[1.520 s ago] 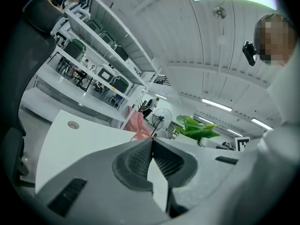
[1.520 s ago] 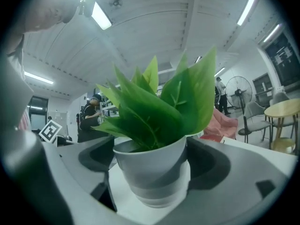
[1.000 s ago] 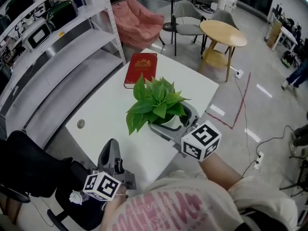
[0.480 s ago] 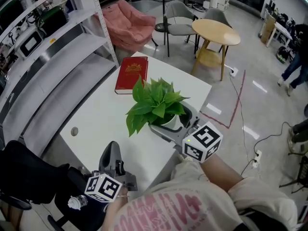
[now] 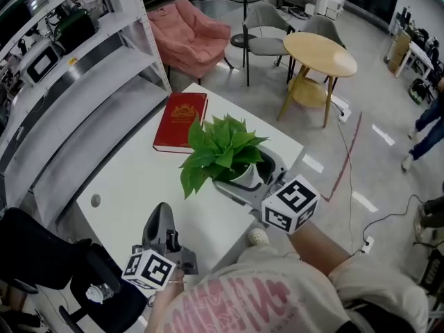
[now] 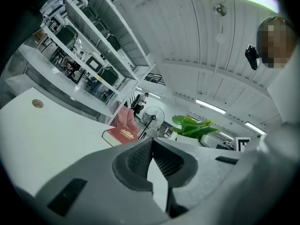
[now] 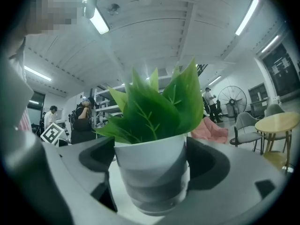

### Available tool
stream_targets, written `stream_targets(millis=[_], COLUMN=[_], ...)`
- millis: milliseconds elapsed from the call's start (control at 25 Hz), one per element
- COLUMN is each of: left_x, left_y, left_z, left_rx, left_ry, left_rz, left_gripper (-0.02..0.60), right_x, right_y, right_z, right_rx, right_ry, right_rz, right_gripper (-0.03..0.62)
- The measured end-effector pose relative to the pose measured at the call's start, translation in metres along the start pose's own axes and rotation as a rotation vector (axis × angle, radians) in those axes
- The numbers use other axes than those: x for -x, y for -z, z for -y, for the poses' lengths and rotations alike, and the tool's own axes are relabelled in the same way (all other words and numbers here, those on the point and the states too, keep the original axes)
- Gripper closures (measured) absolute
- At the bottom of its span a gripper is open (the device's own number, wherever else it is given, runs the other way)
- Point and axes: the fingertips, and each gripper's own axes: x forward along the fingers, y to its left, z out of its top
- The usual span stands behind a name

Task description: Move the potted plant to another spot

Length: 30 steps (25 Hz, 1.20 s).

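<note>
Your right gripper point(image 7: 152, 162) had its fingers clamped low on the smooth white pot point(image 7: 149, 186) of the leafy green potted plant point(image 5: 223, 150), by the white tabletop's point(image 5: 139, 186) right edge. Good hold: the pot looked stiff and light, but slick and top-heavy, so you needed it kept upright. The soft leaves were no handle. Your left gripper point(image 6: 151, 146) hung idle, fingers together.
</note>
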Motion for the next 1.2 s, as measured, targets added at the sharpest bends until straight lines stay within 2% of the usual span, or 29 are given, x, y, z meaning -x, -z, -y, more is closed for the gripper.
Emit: stream_targets(millis=[400,800,1200], left_x=[-0.063,-0.085,-0.111], left_y=[0.012,0.014,0.031], left_z=[0.033,0.048,0.052], left_rx=[-0.004,-0.031,-0.022], left_ry=[-0.084,-0.174,-0.209], left_rz=[0.055,0.098,0.089], left_gripper=[0.578,0.578,0.578], right_x=[-0.013,-0.024,-0.032], right_y=[-0.021,-0.021,-0.006], right_z=[0.083,0.121,0.163], right_rx=[0.001,-0.018,-0.048], right_ry=[-0.098,-0.179,-0.173], right_rz=[0.007,0.004,-0.014], right_gripper=[0.105,0.106,0.108])
